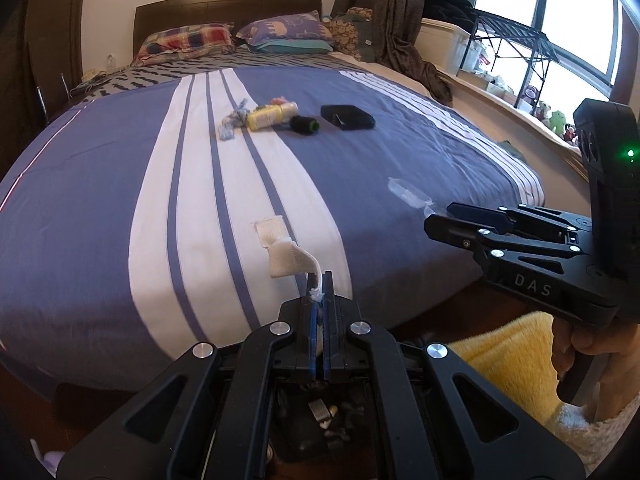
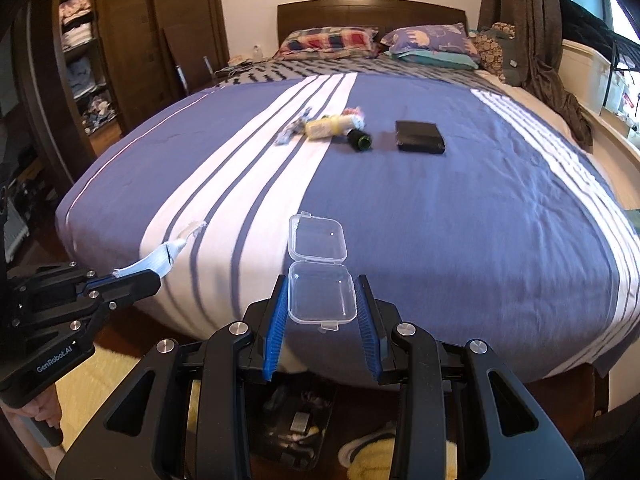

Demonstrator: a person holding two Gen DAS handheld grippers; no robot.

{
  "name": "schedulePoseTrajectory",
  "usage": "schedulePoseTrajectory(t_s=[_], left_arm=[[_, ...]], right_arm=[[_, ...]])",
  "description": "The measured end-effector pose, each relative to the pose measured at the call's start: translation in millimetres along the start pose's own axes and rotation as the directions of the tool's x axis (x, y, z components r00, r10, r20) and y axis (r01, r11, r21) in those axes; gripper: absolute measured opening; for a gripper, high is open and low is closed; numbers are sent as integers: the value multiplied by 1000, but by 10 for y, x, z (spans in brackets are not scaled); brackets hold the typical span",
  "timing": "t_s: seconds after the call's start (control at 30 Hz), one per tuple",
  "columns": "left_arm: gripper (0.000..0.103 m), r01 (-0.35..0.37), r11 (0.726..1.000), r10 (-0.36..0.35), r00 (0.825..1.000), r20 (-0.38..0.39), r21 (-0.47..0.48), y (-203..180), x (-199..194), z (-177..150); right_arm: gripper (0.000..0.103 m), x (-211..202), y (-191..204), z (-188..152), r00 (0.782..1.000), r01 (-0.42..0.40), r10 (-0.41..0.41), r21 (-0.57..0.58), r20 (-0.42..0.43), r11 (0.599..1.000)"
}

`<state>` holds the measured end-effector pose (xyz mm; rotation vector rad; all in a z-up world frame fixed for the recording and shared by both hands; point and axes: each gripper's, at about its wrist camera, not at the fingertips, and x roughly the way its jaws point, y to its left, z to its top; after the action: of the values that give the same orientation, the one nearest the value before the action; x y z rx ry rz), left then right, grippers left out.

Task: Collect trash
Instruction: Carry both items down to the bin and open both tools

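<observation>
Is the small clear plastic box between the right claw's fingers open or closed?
Open. The clear plastic box has its lid folded back flat behind the base, and both halves look empty. The right claw brackets it.

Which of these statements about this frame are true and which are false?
1. The left gripper is shut on a white fabric strip. True.
2. The clear plastic case lies closed. False: its lid is hinged open.
3. The right gripper stands open around the case. True in the right wrist view; the left wrist view is too edge-on to tell.
4. The yellow bottle stands upright on the bed. False: it lies on its side.
5. The black box sits among the pillows. False: it lies mid-bed, beside the bottle.
</observation>
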<state>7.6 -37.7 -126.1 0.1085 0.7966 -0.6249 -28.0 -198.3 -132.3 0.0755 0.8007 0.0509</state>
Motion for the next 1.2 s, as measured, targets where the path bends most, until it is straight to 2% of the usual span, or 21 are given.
schedulePoseTrajectory(t_s=[0.23, 0.4, 0.53, 0.83, 1.1, 1.2], left_arm=[[1, 25, 1000, -25, 998, -49, -1, -81, -35, -360], [1, 39, 999, -42, 995, -91, -35, -50, 116, -648], [1, 15, 999, -21, 991, -132, -49, -25, 311, -900], [1, -3, 996, -20, 964, -264, -85, 111, 878, -1378], [1, -19, 993, -22, 937, -349, -113, 182, 1240, -1581], [1, -5, 991, -44, 927, -372, -130, 227, 1348, -1620]], right_arm=[[34, 3, 56, -362, 998, -23, 23, 13, -55, 1000], [34, 106, 94, -611, 993, -31, 34, 25, -110, 999], [34, 224, 103, -794, 987, -38, 44, 36, -155, 999], [34, 704, 101, -1222, 965, -24, 39, 58, -260, 998], [34, 1160, -6, -1511, 928, -19, 62, 119, -367, 993], [34, 1281, -20, -1521, 915, -25, 78, 135, -396, 990]])
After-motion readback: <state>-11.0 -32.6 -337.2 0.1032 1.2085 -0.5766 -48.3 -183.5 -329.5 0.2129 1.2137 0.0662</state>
